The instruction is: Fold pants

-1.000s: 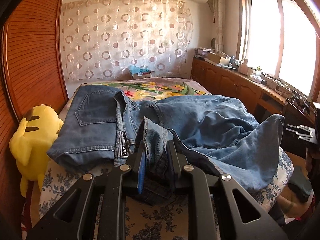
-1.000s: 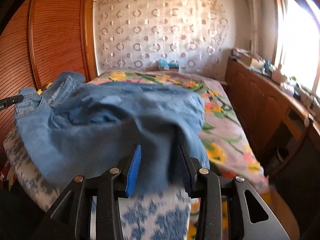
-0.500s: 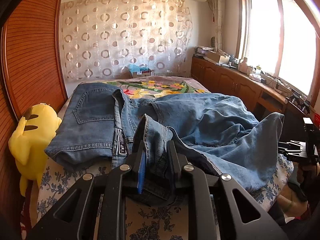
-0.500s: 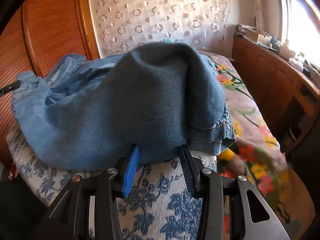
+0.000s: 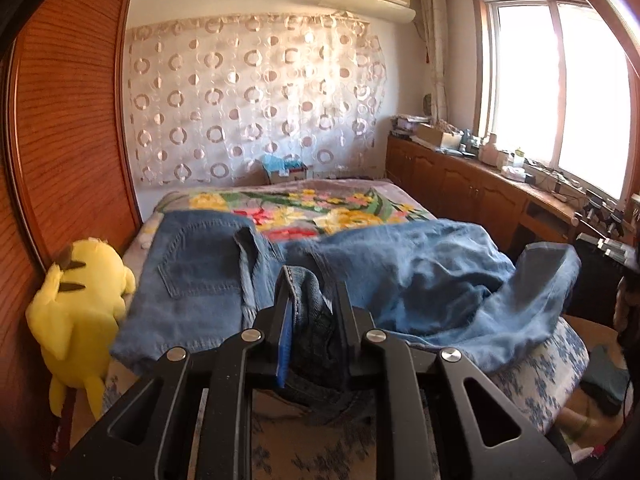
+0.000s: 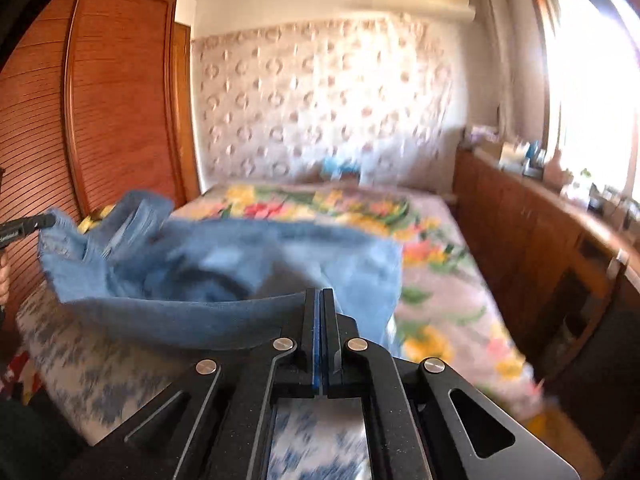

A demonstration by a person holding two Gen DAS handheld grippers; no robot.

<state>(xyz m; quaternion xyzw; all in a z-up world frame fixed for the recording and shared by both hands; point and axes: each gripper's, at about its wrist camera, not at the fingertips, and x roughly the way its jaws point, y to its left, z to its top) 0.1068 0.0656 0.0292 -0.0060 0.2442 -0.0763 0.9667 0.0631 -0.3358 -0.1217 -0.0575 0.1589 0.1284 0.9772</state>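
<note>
The left gripper (image 5: 310, 316) pinches a bunched denim fold of the jeans (image 5: 400, 276) spread ahead of it on the bed (image 5: 560, 364) — the right gripper (image 6: 320, 312) is pressed together, the jeans' edge just beyond its tips.

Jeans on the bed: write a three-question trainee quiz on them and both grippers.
1. True or false: in the left wrist view, a yellow plush toy sits left of the jeans, against the wooden wardrobe.
2. What is between the fingers of the left gripper? A) a bunched fold of denim B) the flowered bedcover C) nothing
3. Fill in: the jaws of the right gripper stand ____.

Key: 1 true; 2 A; 3 shut.
</note>
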